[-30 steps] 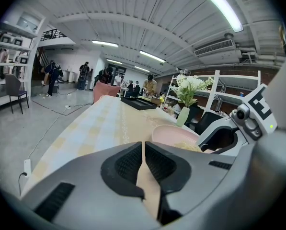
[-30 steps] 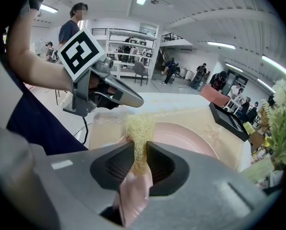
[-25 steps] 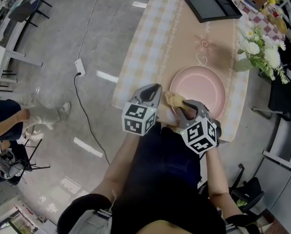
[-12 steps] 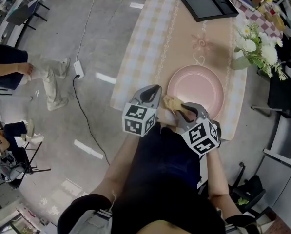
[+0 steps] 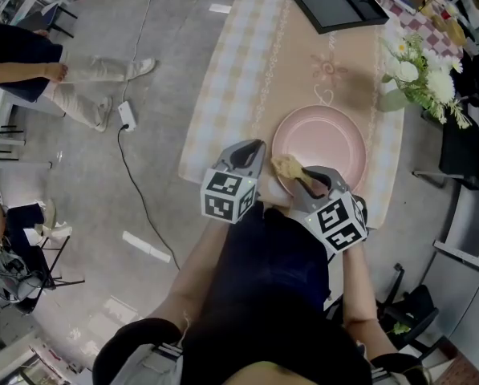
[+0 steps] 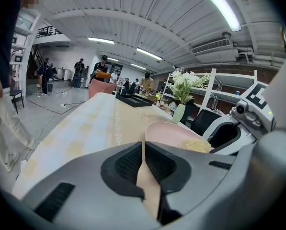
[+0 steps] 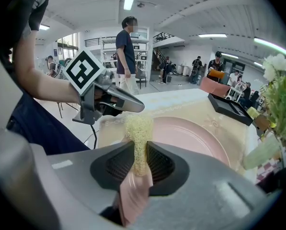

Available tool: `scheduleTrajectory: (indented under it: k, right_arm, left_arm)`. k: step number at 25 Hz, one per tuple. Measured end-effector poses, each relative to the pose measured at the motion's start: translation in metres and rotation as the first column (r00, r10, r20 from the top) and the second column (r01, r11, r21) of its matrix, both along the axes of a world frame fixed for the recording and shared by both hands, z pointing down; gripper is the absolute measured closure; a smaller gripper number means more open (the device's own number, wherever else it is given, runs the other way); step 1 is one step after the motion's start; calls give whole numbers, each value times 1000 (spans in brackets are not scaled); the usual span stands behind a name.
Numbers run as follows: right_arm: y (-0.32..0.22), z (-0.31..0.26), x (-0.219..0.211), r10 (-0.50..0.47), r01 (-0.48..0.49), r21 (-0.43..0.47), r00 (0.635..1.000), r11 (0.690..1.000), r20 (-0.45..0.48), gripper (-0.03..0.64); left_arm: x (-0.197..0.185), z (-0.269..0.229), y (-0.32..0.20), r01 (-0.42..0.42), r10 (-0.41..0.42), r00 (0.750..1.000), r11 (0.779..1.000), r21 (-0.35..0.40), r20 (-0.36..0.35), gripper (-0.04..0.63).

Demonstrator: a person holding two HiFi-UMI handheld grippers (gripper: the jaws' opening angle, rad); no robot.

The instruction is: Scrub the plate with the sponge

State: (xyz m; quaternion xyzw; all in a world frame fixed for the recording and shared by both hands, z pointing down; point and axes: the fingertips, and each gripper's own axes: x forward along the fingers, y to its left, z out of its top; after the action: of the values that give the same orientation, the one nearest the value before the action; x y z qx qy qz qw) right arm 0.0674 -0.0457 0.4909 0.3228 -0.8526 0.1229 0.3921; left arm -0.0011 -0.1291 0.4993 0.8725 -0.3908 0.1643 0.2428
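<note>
1. The right tool (image 7: 140, 150) is clenched on a yellowish, coarse sponge (image 7: 139, 128), which sticks out past the jaw tips.
2. The sponge is over the near left part of the pink plate (image 5: 323, 139), at its rim. I cannot tell whether it presses on the surface.
3. The left tool (image 6: 143, 145) has its jaws drawn together, with nothing gripped between them.
4. In the head view, the left tool sits just beside the plate's left rim, over the tablecloth (image 5: 239, 79), close to the right tool.
5. The plate lies flat near the end of the worktop (image 5: 192, 164) closest to the person.
6. A pale green vase (image 5: 391, 101) of white flowers (image 5: 424, 74) stands near the plate, at the worktop's right edge.
7. A black tray (image 5: 335, 2) rests at the far end, well apart from the plate.
</note>
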Motion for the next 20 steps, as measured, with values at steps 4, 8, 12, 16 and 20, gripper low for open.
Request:
scheduleTrajectory:
  k: [4,8,12,16,20]
  right_arm:
    - [-10,-1,16,40,-39,7,999,999,-20,535]
    - [-27,-5,34,92,-90,31,995,995,-45,537]
    - [-48,-11,50,142,-136,77,987,988,-78,536]
    - [-65,-12,65,166,-149,118,974,982,-155,535]
    - [-79,-11,72,178,-149,149,963,978,-204,535]
  left_arm:
    - [1,3,0,-2,2,1000,1000,-7,0,569]
    - [1,3,-2,-1,1,1000,1000,-9,-2,569]
    - [2,3,-4,2,-2,1000,1000,-10,-4,569]
    - [2,1,-7,10,-10,1000,1000,-9,-7,569]
    - [1,1,-9,15,-15,1000,1000,-12,-5,569]
